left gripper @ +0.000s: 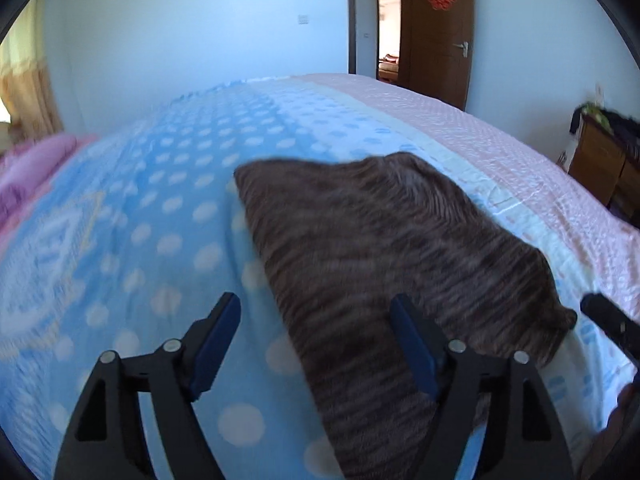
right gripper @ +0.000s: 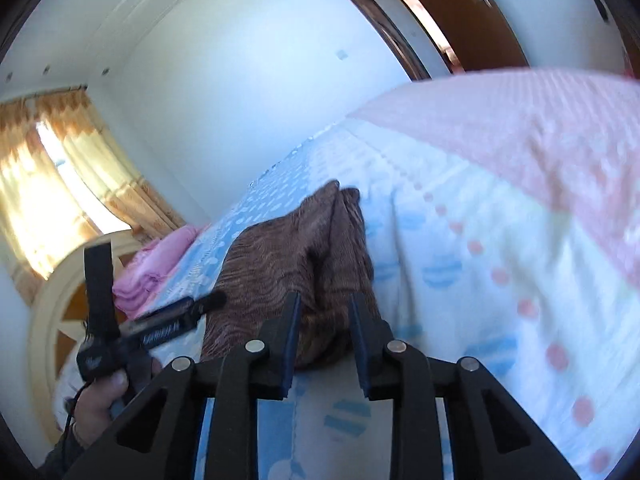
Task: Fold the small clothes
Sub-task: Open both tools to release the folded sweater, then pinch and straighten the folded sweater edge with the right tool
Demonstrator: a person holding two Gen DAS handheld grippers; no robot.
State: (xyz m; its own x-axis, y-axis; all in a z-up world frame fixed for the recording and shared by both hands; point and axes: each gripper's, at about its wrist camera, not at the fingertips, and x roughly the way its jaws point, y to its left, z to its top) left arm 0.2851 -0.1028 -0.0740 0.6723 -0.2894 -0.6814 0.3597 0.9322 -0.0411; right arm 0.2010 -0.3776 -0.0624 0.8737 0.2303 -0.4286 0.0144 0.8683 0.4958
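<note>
A brown striped garment [left gripper: 392,248] lies folded on the blue polka-dot blanket [left gripper: 160,208] on the bed. My left gripper [left gripper: 316,344] is open above the garment's near left edge, holding nothing. In the right wrist view the same garment [right gripper: 296,264] lies just ahead of my right gripper [right gripper: 324,328], which is open with its jaws partly apart at the garment's near edge, holding nothing. The left gripper's body [right gripper: 160,320] and the hand holding it show at the left of the right wrist view. A tip of the right gripper [left gripper: 612,320] shows at the right of the left wrist view.
The bed carries a pink quilt [left gripper: 500,128] on the far side and pink folded cloth [right gripper: 156,264] near the cream headboard [right gripper: 52,304]. A wooden door [left gripper: 436,28] stands open behind. A wooden cabinet [left gripper: 600,160] stands at the right. Curtains [right gripper: 52,168] hang at the window.
</note>
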